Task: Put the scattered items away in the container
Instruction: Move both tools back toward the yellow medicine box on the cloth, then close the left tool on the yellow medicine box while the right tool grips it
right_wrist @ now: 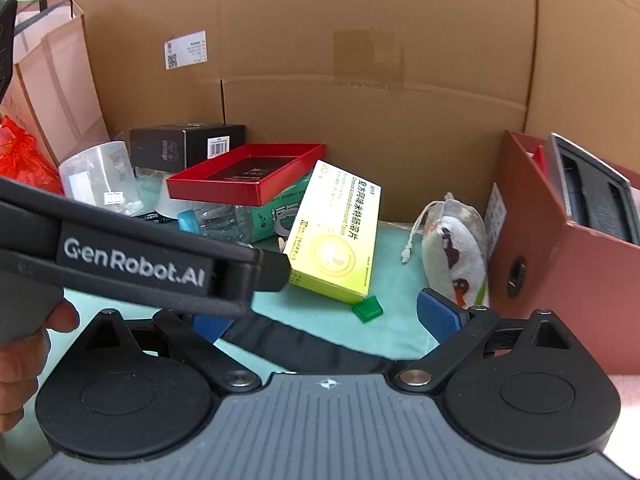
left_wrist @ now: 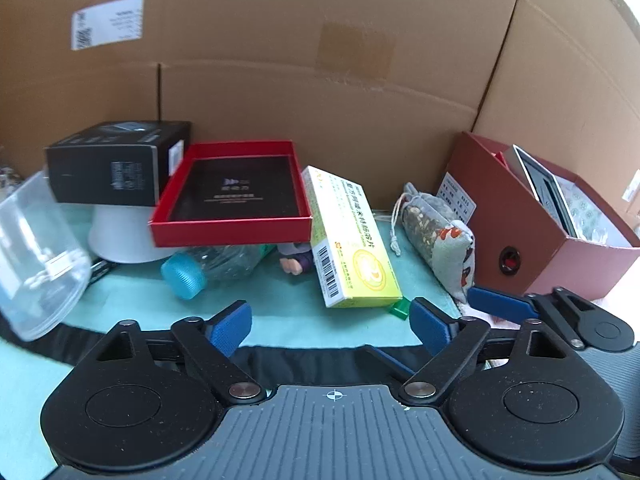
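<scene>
Looking along the left claw (left_wrist: pixel 330 322), its jaws gape empty above the mat (left_wrist: pixel 280 300); the yellow box (left_wrist: pixel 352 240) leans beside the pouch (left_wrist: pixel 440 236). Right view: right claw (right_wrist: pixel 332 316) open, the red container (right_wrist: pixel 560 264) at the mat's right edge.
</scene>
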### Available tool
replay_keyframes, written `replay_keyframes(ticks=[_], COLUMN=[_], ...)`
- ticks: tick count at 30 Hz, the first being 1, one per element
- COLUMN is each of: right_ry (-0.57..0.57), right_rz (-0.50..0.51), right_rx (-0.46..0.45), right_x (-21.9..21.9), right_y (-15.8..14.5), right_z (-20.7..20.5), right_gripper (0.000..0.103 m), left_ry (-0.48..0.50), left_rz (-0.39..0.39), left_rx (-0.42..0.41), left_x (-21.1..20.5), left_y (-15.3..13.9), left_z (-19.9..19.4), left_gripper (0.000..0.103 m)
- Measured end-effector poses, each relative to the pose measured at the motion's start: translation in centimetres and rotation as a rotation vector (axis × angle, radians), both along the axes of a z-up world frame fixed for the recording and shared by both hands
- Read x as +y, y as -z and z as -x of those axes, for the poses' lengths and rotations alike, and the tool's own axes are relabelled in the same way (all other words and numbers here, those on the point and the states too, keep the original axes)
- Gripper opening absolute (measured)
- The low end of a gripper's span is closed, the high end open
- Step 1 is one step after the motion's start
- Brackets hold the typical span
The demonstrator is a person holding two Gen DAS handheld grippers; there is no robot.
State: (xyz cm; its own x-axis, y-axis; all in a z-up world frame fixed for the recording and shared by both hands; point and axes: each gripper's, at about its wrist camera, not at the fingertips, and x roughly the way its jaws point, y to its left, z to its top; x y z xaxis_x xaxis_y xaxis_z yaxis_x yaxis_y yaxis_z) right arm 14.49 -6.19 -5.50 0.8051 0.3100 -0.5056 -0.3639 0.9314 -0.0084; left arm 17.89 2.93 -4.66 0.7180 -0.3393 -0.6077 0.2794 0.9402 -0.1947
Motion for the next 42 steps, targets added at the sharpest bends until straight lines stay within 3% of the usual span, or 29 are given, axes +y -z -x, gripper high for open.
replay_keyframes(ticks=[5,20,23,25,28,35,42], right_ry=[-0.015,-0.053,-0.072,-0.074,-0.074,-0.075,-0.084], right_rz=[0.007,-0.029,-0.049,-0.049,-0.044,0.0,0.012], right_rx=[0.012,0.077,0.104,0.107,0.103,0.103,0.093], right_x=[0.4,0.4,0.3,0.4,0.5,0.7,0.3], right_y=[0.4,1.5,1.7,1.8,1.7,1.3,0.1], right_z=[-2.0,-5.9,-6.3,-6.3,-6.1,-4.9,-1.4], right_gripper=[0.094,0.087,0.076,0.076,0.076,0.076,0.075], left_ry=[0.016,0.028,0.041,0.054,0.078,0.09,0.102], left_rz=[-0.017,0.027,0.049,0.052,0.067,0.085,0.103], left_rx=[0.026,0.113,0.125,0.125,0.13,0.16,0.152], left_x=[-0.4,-0.9,-0.9,-1.0,-1.1,-1.2,-0.8], left_y=[0.6,2.3,2.5,2.6,2.5,2.3,1.2], left_z=[-2.1,-6.2,-6.5,-6.6,-6.5,-5.7,-2.1], left_gripper=[0.088,0.078,0.071,0.054,0.042,0.042,0.042])
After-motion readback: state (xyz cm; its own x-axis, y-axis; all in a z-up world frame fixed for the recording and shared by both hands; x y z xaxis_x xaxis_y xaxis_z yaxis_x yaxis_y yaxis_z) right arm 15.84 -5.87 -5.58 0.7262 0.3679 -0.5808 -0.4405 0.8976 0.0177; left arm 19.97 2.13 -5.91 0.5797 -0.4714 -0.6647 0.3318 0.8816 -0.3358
